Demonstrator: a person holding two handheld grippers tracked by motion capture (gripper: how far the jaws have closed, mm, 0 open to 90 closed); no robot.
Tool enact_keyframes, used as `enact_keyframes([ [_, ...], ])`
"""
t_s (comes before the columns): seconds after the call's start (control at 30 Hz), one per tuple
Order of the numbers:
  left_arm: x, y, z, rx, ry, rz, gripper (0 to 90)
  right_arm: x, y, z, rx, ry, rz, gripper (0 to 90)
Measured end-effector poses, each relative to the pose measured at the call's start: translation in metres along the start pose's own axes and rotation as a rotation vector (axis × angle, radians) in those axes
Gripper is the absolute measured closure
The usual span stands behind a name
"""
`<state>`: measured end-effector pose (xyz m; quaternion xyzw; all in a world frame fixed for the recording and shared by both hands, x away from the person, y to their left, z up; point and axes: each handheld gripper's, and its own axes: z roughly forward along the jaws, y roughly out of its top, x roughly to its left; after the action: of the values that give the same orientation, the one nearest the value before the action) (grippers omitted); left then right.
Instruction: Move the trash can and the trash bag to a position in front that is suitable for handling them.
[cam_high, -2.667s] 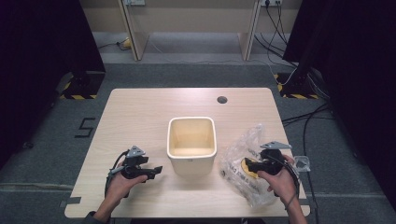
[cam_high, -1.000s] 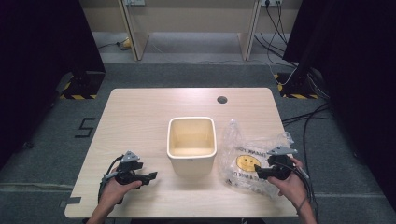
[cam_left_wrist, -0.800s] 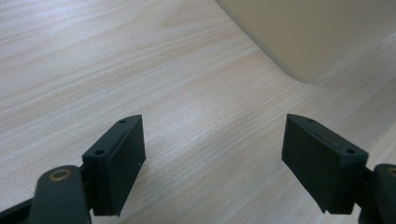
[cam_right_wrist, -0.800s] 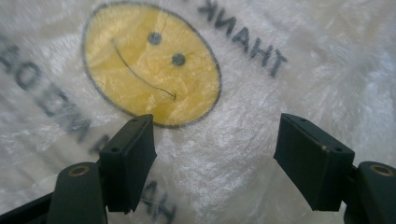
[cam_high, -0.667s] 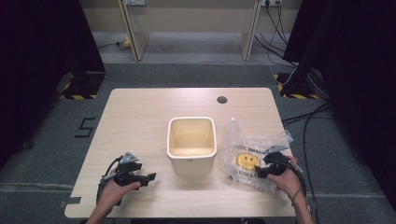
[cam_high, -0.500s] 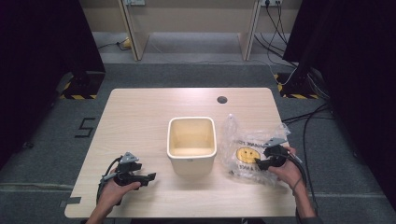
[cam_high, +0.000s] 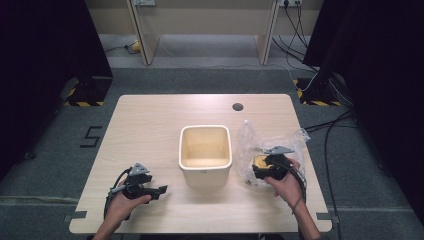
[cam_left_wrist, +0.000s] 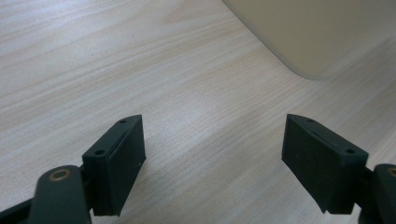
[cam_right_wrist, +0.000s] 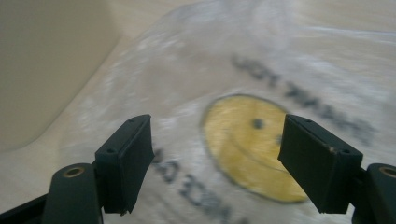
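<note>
**Right hand-held gripper hovering open over smiley bag**

Count: 1 clear plastic bag (cam_high: 260, 150), 1 cream plastic tub (cam_high: 205, 154), 2 hand-held grippers, 1 worktop (cam_high: 150, 130).

The bag is lying on the worktop just right of the tub, crinkled, glossy and see-through, w/ a round yellow smiley face (cam_right_wrist: 250, 144) and dark lettering printed on it. Lettering is too blurred to read in the right gripper view.

The right hand-held gripper (cam_high: 262, 167) is sitting over the bag's near part, jaws standing wide; they've just been opening a bit further, w/ the smiley print showing between them. Pads (cam_right_wrist: 128, 161) aren't pressing on the film, so nothing is gripped.

The left hand-held gripper (cam_high: 159, 190) is resting low at the worktop's near-left, well apart from the bag, pointing toward the tub. Its jaws are spread wide over bare wood, holding nothing.

The tub is standing upright mid-worktop: squarish, rounded corners, smooth matte walls, inside looking empty. The worktop is pale wood-grain laminate, rectangular, w/ 1 small round dark cable hole (cam_high: 238, 106) near its far edge.
</note>
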<state>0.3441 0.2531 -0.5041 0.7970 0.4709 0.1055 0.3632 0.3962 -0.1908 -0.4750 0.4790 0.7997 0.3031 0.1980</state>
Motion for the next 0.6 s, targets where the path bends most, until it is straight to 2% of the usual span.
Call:
enact_keyframes([
  [0.03,0.0,0.0,0.0,-0.001,0.001,-0.001,21.2,0.005,-0.002,0.003,0.011,0.019,-0.029,25.7],
  [0.07,0.0,0.0,0.0,-0.001,0.001,-0.001,21.1,0.005,-0.002,0.003,0.011,0.019,-0.029,25.7],
  [0.1,0.0,0.0,0.0,0.0,-0.001,0.0,21.2,0.011,-0.007,0.008,0.055,0.037,-0.084,24.6],
  [0.13,0.0,0.0,0.0,0.0,-0.002,0.001,21.2,0.013,-0.01,0.009,0.074,0.041,-0.113,24.1],
  [0.17,0.0,0.0,0.0,0.0,-0.002,0.001,21.2,0.013,-0.013,0.008,0.087,0.044,-0.144,24.1],
  [0.2,0.0,0.0,0.0,0.0,-0.002,0.001,21.2,0.013,-0.013,0.008,0.087,0.044,-0.144,24.1],
  [0.23,0.0,0.0,0.0,0.001,-0.002,0.002,21.2,0.013,-0.019,0.004,0.1,0.051,-0.185,24.1],
  [0.3,0.0,0.0,0.0,0.003,-0.001,0.001,21.2,0.01,-0.025,-0.003,0.105,0.062,-0.213,23.8],
  [0.4,0.0,0.0,0.001,0.001,-0.001,0.002,21.2,0.003,-0.03,-0.013,0.082,0.059,-0.177,23.5],
  [0.5,0.0,0.0,0.001,0.005,0.0,0.003,21.2,-0.003,-0.028,-0.023,0.01,0.072,-0.113,23.4],
  [0.53,0.0,0.0,0.001,0.005,0.0,0.003,21.2,-0.003,-0.028,-0.023,0.01,0.072,-0.113,23.4],
  [0.57,0.0,0.0,0.0,0.004,0.001,0.004,21.1,-0.007,-0.023,-0.028,-0.039,0.064,-0.088,23.2],
  [0.6,0.0,0.0,0.0,0.004,0.001,0.004,21.2,-0.009,-0.021,-0.029,-0.049,0.055,-0.073,23.0],
])
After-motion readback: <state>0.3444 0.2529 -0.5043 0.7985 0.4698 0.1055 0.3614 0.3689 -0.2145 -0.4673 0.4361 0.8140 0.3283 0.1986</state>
